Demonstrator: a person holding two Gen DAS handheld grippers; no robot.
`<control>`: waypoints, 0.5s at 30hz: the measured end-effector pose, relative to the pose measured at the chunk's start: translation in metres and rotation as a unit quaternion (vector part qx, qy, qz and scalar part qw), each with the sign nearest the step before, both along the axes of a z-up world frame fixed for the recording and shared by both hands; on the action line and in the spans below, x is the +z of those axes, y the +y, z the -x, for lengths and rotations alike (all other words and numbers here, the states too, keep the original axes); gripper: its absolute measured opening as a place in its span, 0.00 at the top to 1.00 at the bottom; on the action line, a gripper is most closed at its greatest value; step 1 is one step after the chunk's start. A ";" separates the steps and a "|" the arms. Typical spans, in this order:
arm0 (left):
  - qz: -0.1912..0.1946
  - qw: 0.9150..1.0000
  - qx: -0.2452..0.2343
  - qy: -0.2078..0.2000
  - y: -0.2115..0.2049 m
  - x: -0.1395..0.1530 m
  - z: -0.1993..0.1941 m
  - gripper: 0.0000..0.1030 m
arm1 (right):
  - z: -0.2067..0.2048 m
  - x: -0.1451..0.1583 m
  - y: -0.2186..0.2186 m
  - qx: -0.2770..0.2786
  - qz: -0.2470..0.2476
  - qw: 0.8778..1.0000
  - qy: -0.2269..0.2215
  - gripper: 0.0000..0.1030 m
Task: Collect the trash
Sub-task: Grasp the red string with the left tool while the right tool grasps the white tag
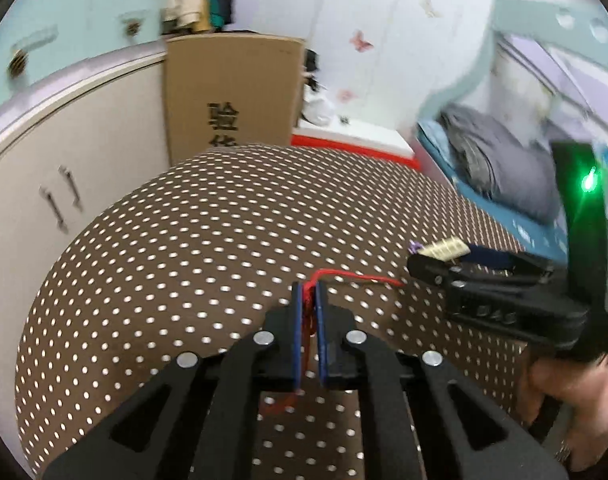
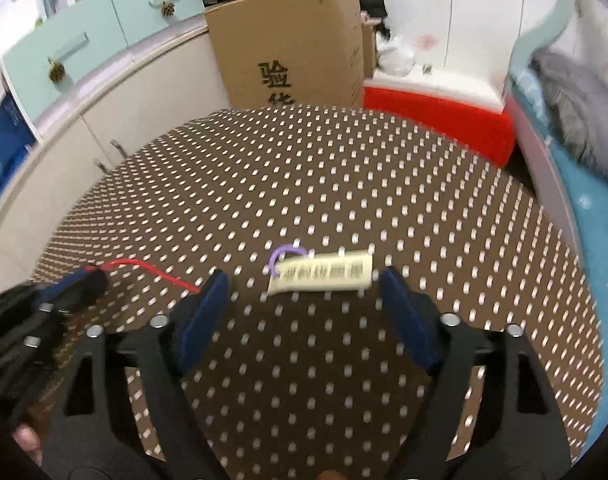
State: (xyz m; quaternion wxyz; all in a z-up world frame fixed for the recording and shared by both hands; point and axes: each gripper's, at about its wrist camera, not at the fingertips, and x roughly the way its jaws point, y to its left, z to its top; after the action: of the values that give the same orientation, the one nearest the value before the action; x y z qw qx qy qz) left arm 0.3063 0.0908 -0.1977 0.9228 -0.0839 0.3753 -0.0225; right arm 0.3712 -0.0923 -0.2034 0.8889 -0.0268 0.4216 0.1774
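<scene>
Both claws are over the round table with the brown dotted cloth (image 2: 304,168). One claw, the left gripper (image 1: 308,300), has its blue pads pressed nearly together, and they pinch a thin red string (image 1: 359,278). Most of the red string trails off to the right and seems to lie on the cloth. The other claw, the right gripper (image 2: 304,286), is spread wide and holds nothing. A small cream tag (image 2: 321,277) with dark print and a purple loop (image 2: 282,258) lies between its two blue fingertips. The pads do not touch the tag yet. Whether the claw is low enough to grab it is hard to tell.

So one bit of trash is caught, and the next bit is being lined up. For the next move, the right claw likely needs to be down at the cloth and squeeze shut on the flat tag. That looks tricky, because the tag is thin and could slip away. No bin shows here, only a big cardboard box (image 2: 292,44) behind the table.
</scene>
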 end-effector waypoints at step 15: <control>0.047 0.999 0.013 -0.022 0.013 0.004 0.008 0.94 | 0.029 0.009 -0.012 0.015 -0.020 1.000 -0.009 0.63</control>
State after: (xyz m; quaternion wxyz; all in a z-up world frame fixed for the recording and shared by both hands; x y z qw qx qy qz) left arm 0.2978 0.1039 -0.1936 0.9261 -0.1313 0.3524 -0.0294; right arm 0.3423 -0.1040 -0.1941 0.8903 -0.0171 0.4093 0.1989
